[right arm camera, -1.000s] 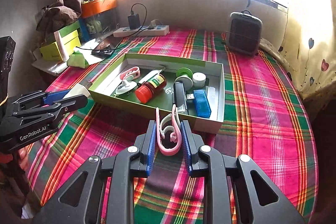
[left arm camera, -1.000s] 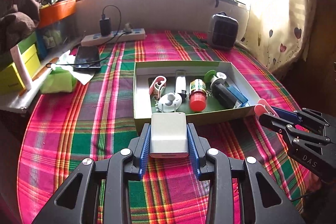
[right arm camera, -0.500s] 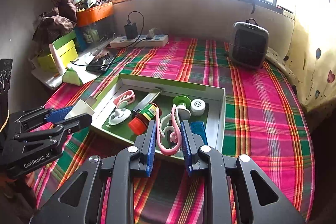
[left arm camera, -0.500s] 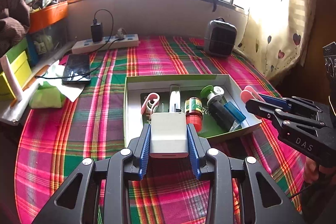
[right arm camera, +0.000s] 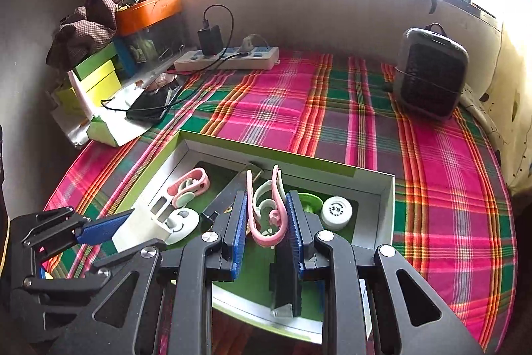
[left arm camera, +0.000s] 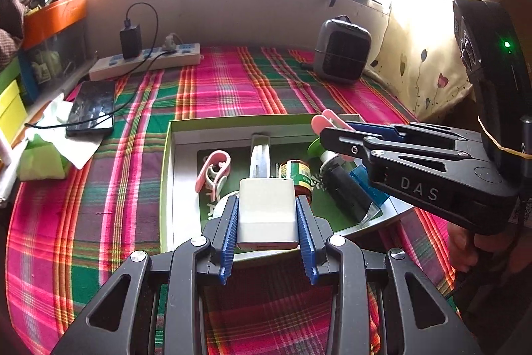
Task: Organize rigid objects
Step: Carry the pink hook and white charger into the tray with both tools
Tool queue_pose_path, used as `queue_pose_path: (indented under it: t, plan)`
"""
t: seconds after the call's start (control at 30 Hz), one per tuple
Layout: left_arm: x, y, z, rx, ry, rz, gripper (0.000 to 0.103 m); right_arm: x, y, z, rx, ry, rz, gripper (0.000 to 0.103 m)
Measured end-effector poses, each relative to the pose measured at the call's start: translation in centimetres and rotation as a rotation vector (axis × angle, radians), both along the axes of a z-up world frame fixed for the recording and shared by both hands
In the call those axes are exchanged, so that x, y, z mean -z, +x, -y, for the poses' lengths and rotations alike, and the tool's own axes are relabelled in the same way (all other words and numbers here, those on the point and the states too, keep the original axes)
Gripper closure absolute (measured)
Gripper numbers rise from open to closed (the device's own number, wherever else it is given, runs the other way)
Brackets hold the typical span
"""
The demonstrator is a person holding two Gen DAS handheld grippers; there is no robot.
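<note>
Both your grippers have moved forward over the box (left arm camera: pixel 166 155): left gripper (left arm camera: pixel 267 223) fingers pinching the white charger (left arm camera: pixel 267 212), right gripper (right arm camera: pixel 266 222) pinching the pink clip (right arm camera: pixel 266 215), poised for dropping inside.

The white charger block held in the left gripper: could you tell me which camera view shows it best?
The left wrist view: the white charger block sits centred and close between the left gripper fingers, top face fully visible. The right wrist view shows it only sideways at the left edge, partly hidden by gripper parts.
</note>
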State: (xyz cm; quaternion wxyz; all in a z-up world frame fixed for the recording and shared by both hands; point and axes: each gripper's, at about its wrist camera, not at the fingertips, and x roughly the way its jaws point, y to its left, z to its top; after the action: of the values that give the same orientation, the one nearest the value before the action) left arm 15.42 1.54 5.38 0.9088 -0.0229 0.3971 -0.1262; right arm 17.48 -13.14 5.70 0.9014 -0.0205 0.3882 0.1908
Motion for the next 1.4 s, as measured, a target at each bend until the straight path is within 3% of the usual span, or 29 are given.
queue_pose_path:
  t: [0.5,1.4]
  plan:
    - [1.5,1.6,-0.1,-0.001,-0.008,-0.037,0.071,2.2,4.2,-2.5,-0.065,-0.009,-0.083,0.078]
    - [2.3,2.2,0.0,0.005,-0.020,-0.063,0.071,4.0,5.2,-3.8,-0.092,-0.029,-0.119,0.078]
